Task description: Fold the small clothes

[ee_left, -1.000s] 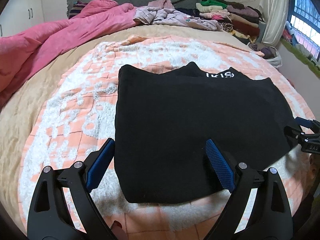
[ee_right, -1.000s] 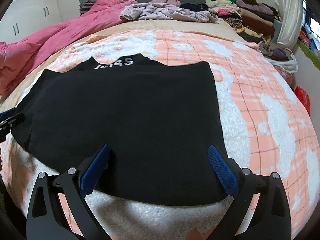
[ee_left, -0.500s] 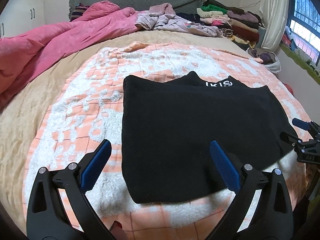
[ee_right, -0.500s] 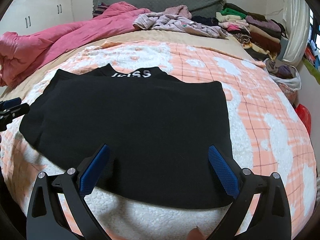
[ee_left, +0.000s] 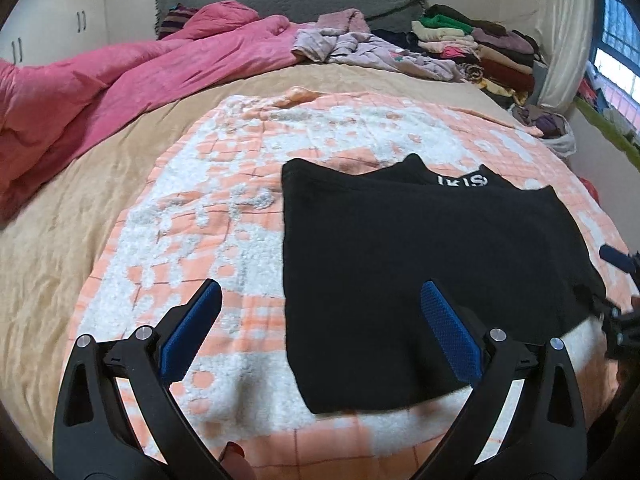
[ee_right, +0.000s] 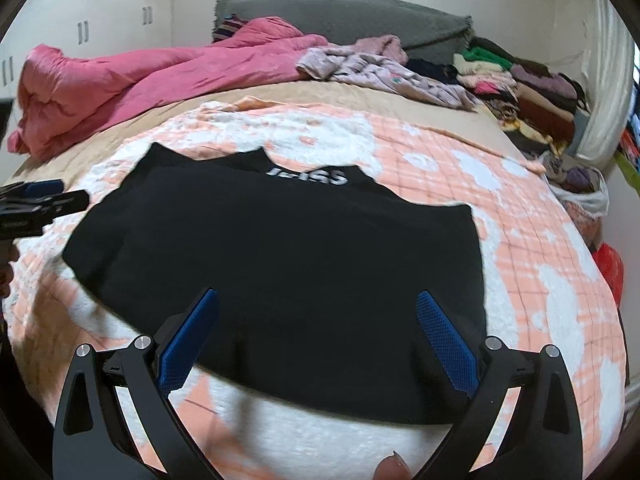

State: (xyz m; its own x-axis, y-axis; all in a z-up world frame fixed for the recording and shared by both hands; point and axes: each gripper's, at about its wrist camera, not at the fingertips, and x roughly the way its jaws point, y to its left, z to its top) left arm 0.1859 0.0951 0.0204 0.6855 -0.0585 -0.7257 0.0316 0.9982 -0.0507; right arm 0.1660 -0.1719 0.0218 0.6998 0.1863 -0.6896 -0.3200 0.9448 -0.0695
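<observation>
On the orange-and-white blanket (ee_left: 248, 248), as the left wrist view shows it, the black garment (ee_left: 420, 264) lies flat, already folded into a broad rectangle, its white-lettered band at the far edge. Its long axis runs across the picture, left to right. The left gripper (ee_left: 320, 332) hangs above the near left corner with its blue pads spread wide and nothing between them; its jaws have just been opening. The left pad stands over bare blanket, the right pad over the cloth, so the garment's left edge runs up between them. The right gripper (ee_left: 616, 280) shows only in part at the picture's right edge, near the garment's right end.

From the right wrist view, the same garment (ee_right: 288, 272) fills the middle ground, lettering again at the far side. The right gripper (ee_right: 318, 334) has its pads wide apart, empty, both above the near hem and clear of it. The left gripper (ee_right: 36, 204) enters at the left edge, near the cloth's far left corner.

Judgement: each gripper is nearest its own end of the near hem, so a further fold would likely start from there.

Against the earlier frames, both grippers have drawn back and upward: the garment sits farther from the pads, and more blanket shows along the near edge. The garment itself has not shifted.
</observation>
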